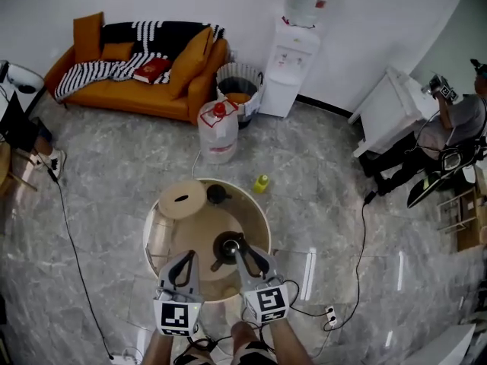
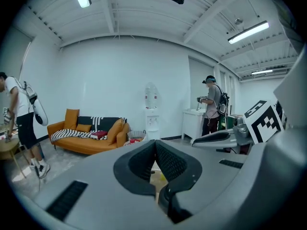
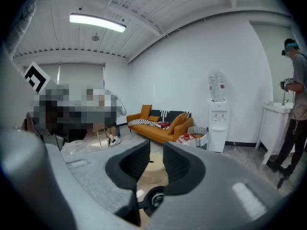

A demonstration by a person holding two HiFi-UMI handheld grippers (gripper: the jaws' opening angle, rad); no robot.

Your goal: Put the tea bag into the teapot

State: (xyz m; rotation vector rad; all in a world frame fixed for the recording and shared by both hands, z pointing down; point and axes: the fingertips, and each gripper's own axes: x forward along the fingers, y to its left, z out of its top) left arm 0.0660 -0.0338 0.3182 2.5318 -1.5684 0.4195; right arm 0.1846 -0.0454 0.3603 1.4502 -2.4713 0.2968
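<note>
Fingers of left gripper [image 2: 154,145] pressed together, empty; right gripper [image 3: 156,150] slightly apart, empty, near teapot [image 1: 228,247]. Tea bag unseen. Risks: nothing to drop in; a low sweep tips teapot.

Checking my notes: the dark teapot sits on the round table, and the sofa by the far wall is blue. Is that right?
No. The sofa is orange, not blue, as the head view shows. The dark teapot does sit on the round table.
</note>
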